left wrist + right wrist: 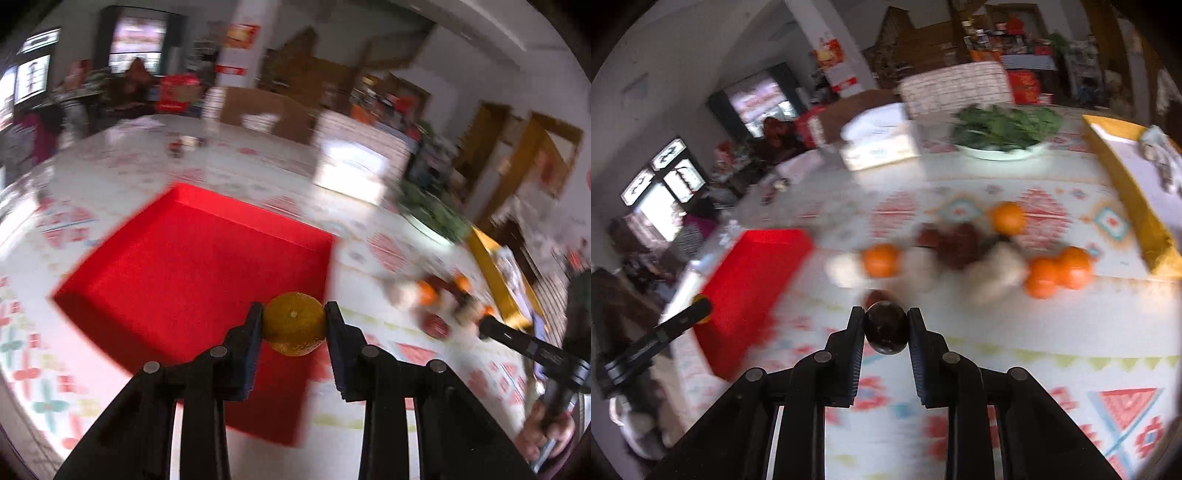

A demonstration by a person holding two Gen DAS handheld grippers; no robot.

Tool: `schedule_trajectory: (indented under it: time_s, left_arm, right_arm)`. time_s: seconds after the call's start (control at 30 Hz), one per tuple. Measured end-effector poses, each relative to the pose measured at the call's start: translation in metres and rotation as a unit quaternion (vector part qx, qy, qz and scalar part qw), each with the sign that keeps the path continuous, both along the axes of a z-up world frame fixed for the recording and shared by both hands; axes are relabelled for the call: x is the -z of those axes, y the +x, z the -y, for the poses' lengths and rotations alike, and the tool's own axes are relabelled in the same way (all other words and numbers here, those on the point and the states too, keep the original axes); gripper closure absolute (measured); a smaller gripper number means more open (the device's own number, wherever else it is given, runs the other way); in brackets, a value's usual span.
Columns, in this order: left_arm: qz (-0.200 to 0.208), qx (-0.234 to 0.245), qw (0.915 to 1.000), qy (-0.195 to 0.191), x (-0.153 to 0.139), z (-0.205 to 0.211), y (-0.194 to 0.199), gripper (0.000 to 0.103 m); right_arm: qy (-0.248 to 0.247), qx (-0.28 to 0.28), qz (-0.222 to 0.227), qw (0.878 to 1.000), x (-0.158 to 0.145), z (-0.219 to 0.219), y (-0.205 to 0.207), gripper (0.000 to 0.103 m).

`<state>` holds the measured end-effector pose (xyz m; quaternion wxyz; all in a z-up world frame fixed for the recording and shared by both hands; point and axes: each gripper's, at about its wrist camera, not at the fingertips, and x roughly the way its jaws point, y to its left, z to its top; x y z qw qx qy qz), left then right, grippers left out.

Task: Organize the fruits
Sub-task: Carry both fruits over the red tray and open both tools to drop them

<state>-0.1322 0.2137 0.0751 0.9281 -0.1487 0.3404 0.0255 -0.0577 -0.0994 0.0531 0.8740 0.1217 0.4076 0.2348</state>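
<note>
My left gripper (294, 317) is shut on an orange (294, 324) and holds it above the near right corner of a shallow red tray (177, 273). My right gripper (885, 325) is shut on a dark round fruit (886, 330) above the patterned tablecloth. The red tray (746, 280) lies to its left. Ahead of it lies a blurred pile of oranges (1058, 271), dark red fruits (951, 242) and pale objects (993, 266). The same pile (439, 299) shows at the right in the left wrist view, with the right gripper's handle (524, 341) beside it.
A white plate of leafy greens (1001, 129) and a white box (879, 140) stand at the far side of the table. A yellow-edged tray (1126, 184) lies at the right. The left gripper's tip (698, 310) pokes in over the red tray.
</note>
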Motion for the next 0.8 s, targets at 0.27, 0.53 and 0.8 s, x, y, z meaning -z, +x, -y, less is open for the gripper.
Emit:
schedule_trajectory:
  time_s: [0.27, 0.53, 0.8]
  left_arm:
    - [-0.012, -0.073, 0.9973, 0.005, 0.012, -0.068, -0.008, 0.071]
    - [-0.042, -0.092, 0.9945, -0.025, 0.039, -0.113, 0.0, 0.071]
    - [-0.04, -0.09, 0.9935, -0.056, 0.047, -0.128, 0.001, 0.071]
  right_arm:
    - [0.056, -0.132, -0.04, 0.989, -0.018, -0.118, 0.009, 0.077]
    - [0.005, -0.206, -0.061, 0.977, 0.011, -0.239, 0.01, 0.077]
    - [-0.056, -0.212, -0.06, 0.974, 0.039, -0.277, 0.016, 0.077]
